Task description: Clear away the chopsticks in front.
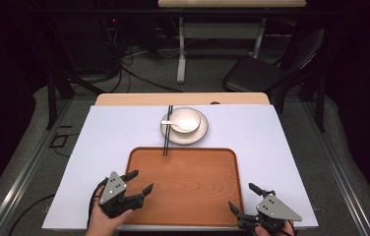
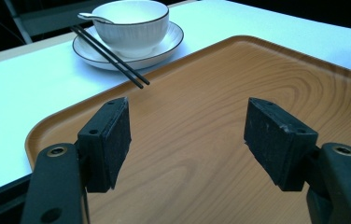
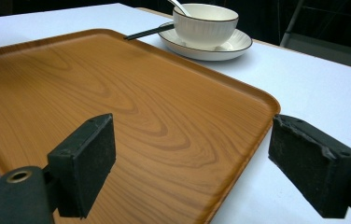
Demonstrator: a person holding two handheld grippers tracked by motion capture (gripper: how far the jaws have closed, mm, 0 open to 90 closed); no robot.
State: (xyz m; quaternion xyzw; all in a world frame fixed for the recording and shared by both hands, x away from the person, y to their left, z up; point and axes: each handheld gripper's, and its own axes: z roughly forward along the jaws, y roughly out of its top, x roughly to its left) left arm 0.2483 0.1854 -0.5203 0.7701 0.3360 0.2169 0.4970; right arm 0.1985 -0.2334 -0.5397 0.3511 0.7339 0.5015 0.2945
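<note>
1. Nearest: left claw [image 1: 140,181] spread wide and empty over the near left corner of the wooden tray [image 1: 183,196]; right claw [image 1: 247,197] likewise wide open and empty, straddling the tray's near right corner, one jaw over wood, the other over the white worktop [image 1: 104,142].
2. Tray bare, lying flat on the worktop, so room for everything.
3. Just beyond the tray's far edge: white bowl [image 1: 185,119] on a saucer [image 1: 196,135], spoon [image 1: 169,122] resting in the bowl with its handle to the left.
4. Black chopsticks [image 1: 167,132] left of the bowl, near tips overhanging the tray's far rim.
5. Likely step: reach forward for the dishes.
6. Best done by approaching low and level, pinching the saucer's rim rather than the bowl wall, steering clear of the chopsticks.
7. Lift slowly and flat to avoid tipping the spoon out.
</note>
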